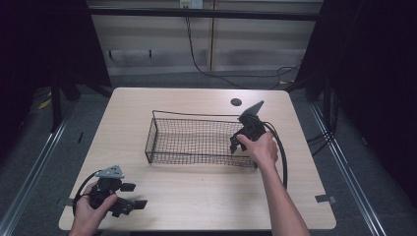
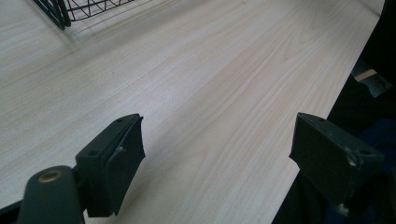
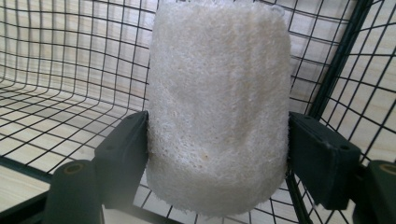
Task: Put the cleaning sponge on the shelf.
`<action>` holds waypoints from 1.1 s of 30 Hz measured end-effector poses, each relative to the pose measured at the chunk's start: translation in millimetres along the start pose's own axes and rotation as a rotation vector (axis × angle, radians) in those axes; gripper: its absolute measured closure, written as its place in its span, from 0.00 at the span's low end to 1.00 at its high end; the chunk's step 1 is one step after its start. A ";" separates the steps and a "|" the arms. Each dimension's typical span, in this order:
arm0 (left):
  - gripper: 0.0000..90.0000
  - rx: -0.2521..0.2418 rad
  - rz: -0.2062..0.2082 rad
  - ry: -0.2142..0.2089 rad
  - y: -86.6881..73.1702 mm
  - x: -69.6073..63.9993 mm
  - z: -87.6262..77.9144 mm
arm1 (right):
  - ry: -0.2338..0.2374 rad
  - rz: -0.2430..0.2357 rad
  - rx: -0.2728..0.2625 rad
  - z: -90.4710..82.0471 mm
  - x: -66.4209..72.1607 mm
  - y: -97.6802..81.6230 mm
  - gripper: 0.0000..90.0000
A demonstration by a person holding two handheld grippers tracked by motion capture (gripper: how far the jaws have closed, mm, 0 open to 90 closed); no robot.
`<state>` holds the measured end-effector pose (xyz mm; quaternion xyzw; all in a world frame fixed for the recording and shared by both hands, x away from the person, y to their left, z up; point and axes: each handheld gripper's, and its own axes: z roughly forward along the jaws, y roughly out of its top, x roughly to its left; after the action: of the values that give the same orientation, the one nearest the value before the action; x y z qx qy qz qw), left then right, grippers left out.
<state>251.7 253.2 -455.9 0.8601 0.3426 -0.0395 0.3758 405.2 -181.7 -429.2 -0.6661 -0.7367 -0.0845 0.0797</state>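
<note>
At the three o'clock end of the wire basket [image 1: 196, 140], the right gripper [image 1: 242, 142] reached down over the rim with a white sponge [image 3: 217, 107] clenched between its jaws. In the right gripper view the sponge stood with its long axis running straight out from the jaws toward twelve o'clock, both pads pressed flat against its sides, and the basket's mesh floor and corner wall lay just behind and beneath it. Whether the sponge's far end touched the mesh could not be told. From that, the move ahead looked like a matter of letting go, or lifting clear, straight along that axis, with the corner wires near at three o'clock the likeliest thing to snag. Apart from the sponge, the basket looked bare. The left gripper [image 1: 132, 195] rested well apart at the table's [image 1: 206, 196] seven o'clock corner, its jaws spread wide over bare wood with nothing between them, so the right hand [image 1: 260, 147] was plainly the nearer one.
</note>
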 end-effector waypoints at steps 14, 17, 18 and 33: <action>0.19 0.002 0.000 -0.001 0.2 0.3 -0.8 | -0.014 0.023 -0.001 7.9 -2.3 -0.3 0.27; 0.19 0.003 0.000 -0.003 0.2 0.3 -0.7 | -0.035 0.022 0.001 8.6 -1.1 0.5 0.27; 0.19 -0.001 -0.001 0.000 0.0 0.2 -0.6 | -0.037 0.025 0.001 8.7 -0.9 0.7 0.27; 0.19 -0.001 -0.003 -0.002 0.0 0.2 -0.6 | -0.019 0.038 0.013 7.7 -2.2 2.7 0.26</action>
<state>251.7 253.7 -455.5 0.8594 0.3433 -0.0407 0.3766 408.1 -181.8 -437.1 -0.6804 -0.7250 -0.0719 0.0785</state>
